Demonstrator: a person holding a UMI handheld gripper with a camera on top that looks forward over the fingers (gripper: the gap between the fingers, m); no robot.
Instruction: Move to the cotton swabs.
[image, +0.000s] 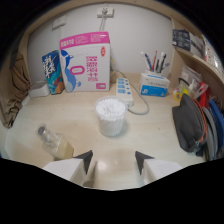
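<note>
The gripper (114, 159) is wide open and holds nothing. The cotton swabs (111, 116) stand in a round tub just ahead of it, slightly left of centre. The approach looks nearly done; a short forward advance remains. Bare bench (150, 132) lies between, a small bottle (54, 142) to the left.

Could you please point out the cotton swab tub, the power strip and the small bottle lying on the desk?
Cotton swab tub (111, 116): gripper view, its clear side wall.
Power strip (124, 90): gripper view, its socket face.
Small bottle (55, 143): gripper view, its body.
</note>
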